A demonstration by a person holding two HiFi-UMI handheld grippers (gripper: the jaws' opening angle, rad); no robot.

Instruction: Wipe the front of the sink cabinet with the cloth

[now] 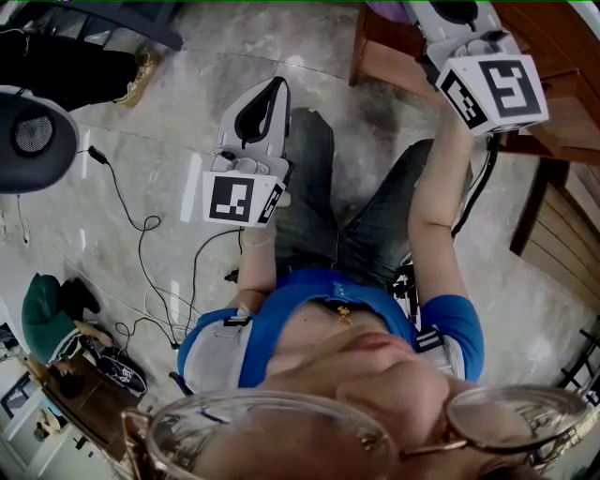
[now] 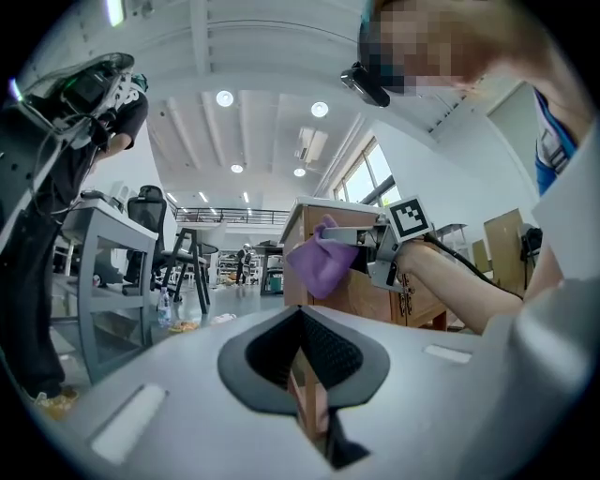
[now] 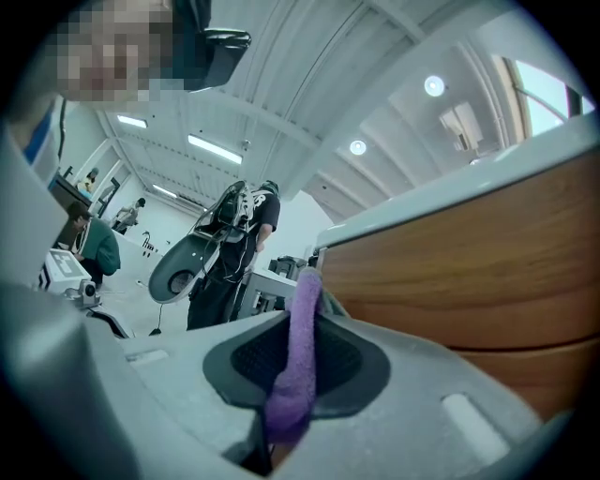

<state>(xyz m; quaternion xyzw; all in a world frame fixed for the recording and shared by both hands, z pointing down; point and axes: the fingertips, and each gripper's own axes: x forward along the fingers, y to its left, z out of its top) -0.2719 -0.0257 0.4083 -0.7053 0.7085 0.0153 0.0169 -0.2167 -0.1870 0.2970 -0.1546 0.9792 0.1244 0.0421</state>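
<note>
The wooden sink cabinet (image 1: 562, 103) stands at the upper right of the head view, and its brown front (image 3: 487, 281) fills the right side of the right gripper view. My right gripper (image 1: 441, 14) is raised against it, shut on a purple cloth (image 3: 298, 366) that sticks up between the pads. The left gripper view shows that cloth (image 2: 322, 260) bunched at the cabinet's (image 2: 361, 295) upper corner, held by the right gripper (image 2: 375, 246). My left gripper (image 1: 277, 89) hangs lower over my knees, away from the cabinet, jaws shut and nothing in them (image 2: 302, 319).
Black cables (image 1: 141, 234) trail over the pale marble floor (image 1: 187, 66). A round black device (image 1: 28, 141) stands at the left. A person in green (image 1: 42, 314) sits at the lower left. Another person in black (image 2: 37, 187) stands by a grey desk (image 2: 112, 234).
</note>
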